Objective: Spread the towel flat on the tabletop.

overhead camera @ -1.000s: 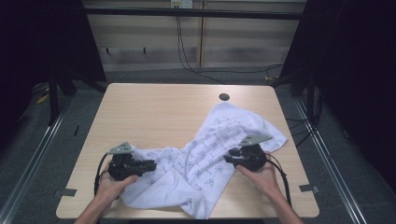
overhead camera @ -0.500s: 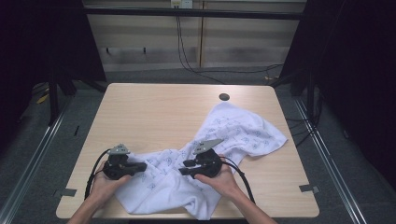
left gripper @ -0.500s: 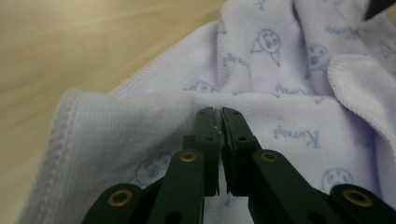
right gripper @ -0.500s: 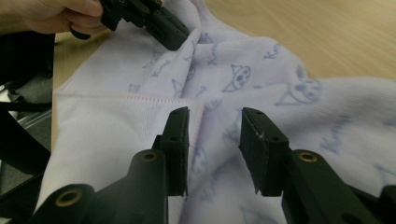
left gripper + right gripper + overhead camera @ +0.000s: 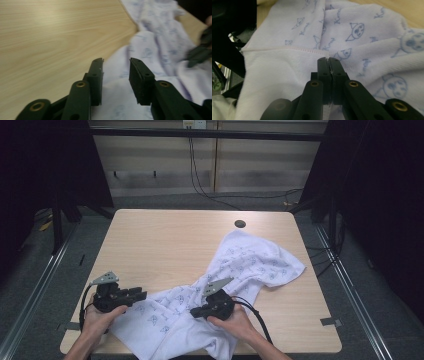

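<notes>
One thin pinch: right gripper (image 5: 329, 61) clamps the towel (image 5: 250, 262) hem (could slip); left gripper (image 5: 116, 66) jaws apart.

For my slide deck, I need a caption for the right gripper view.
Right gripper pinching the hemmed edge of a white printed towel.
</notes>
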### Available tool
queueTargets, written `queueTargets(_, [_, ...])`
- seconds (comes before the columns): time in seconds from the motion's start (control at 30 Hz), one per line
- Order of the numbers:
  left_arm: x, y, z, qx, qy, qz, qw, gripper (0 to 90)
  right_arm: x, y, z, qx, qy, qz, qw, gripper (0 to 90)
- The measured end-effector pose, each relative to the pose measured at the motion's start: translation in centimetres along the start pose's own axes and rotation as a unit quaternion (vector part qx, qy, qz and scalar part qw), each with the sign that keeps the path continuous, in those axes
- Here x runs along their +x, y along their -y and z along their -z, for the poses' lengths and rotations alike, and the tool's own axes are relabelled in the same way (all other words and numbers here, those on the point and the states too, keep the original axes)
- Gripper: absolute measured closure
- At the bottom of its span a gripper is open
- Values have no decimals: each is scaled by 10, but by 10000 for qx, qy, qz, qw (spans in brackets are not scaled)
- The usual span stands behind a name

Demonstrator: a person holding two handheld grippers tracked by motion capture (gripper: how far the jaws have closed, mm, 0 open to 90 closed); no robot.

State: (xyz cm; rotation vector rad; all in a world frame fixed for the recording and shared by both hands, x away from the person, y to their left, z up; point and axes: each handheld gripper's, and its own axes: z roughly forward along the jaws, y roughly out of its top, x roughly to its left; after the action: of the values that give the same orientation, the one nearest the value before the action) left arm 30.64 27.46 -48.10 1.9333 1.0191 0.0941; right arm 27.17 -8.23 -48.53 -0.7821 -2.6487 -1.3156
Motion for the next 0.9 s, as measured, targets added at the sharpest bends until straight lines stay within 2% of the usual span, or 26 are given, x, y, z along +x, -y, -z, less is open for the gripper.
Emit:
queueTargets(0.03, [0,0,0,0,0,0,10000,574,0,1,7,-81,-23,-68,9999,886])
queueTargets(0.07, [3,1,-8,202,10,-55,9998,543,-1,3,13,-147,-47,-108,9998,886])
queueTargets(0.1, [3,1,-8,202,10,-55,9998,521,-1,3,13,-147,-47,-108,9998,886])
queueTargets(0.13, [2,2,-13,389,-46,-119,9992,509,0,6,26,-241,-27,-141,9996,887])
queueTargets(0.17, [-2,5,-21,660,-60,-244,9975,544,0,9,32,-293,-45,-173,9994,887])
queueTargets(0.2, [-2,5,-21,660,-60,-244,9975,640,0,9,32,-293,-45,-173,9994,887])
queueTargets(0.23, [-6,6,-22,693,-95,-358,9969,640,1,11,37,-347,-87,-215,9991,886])
queueTargets(0.27, [-8,6,-21,721,-78,-376,9967,737,5,15,44,-350,-83,-197,9992,887])
queueTargets(0.3, [-11,7,-19,708,-4,-364,9968,789,7,17,48,-361,-87,-182,9991,887])
queueTargets(0.33, [-14,7,-16,710,-5,-413,9966,817,13,25,60,-422,-111,-181,9989,887])
queueTargets(0.37, [-17,9,-12,710,84,-381,9967,817,13,25,60,-422,-111,-181,9989,887])
queueTargets(0.4, [-20,12,-9,708,178,-347,9967,820,16,29,66,-438,-90,-172,9989,887])
queueTargets(0.43, [-23,16,-5,700,243,-300,9968,823,22,38,81,-483,-44,-203,9986,887])
queueTargets(0.47, [-26,20,-1,751,282,-307,9963,823,22,38,81,-483,-44,-203,9986,887])
queueTargets(0.53, [-32,28,6,796,332,-318,9958,824,27,49,97,-589,49,-247,9979,887])
queueTargets(0.57, [-35,33,10,824,410,-217,9955,825,29,59,115,-692,182,-285,9970,887])
queueTargets(0.6, [-35,33,10,824,410,-217,9955,825,30,64,125,-772,250,-348,9961,887])
queueTargets(0.63, [-36,35,12,867,445,-231,9950,825,30,64,125,-772,250,-348,9961,887])
queueTargets(0.7, [-42,39,14,935,493,-229,9941,825,30,75,143,-920,307,-459,9942,888])
queueTargets(0.73, [-46,43,17,1001,547,-270,9931,825,36,88,159,-938,290,-452,9941,888])
queueTargets(0.77, [-46,43,17,1001,547,-270,9931,825,36,88,159,-938,290,-452,9941,888])
queueTargets(0.8, [-50,46,20,1019,638,-298,9923,824,43,100,166,-878,109,-513,9948,885])
queueTargets(0.83, [-50,46,20,1019,638,-298,9923,822,43,100,166,-878,109,-513,9948,885])
queueTargets(0.87, [-52,46,22,994,688,-422,9918,822,47,107,168,-791,-119,-489,9956,883])
queueTargets(0.9, [-56,45,25,1018,743,-487,9908,817,58,118,167,-667,-223,-445,9965,860])
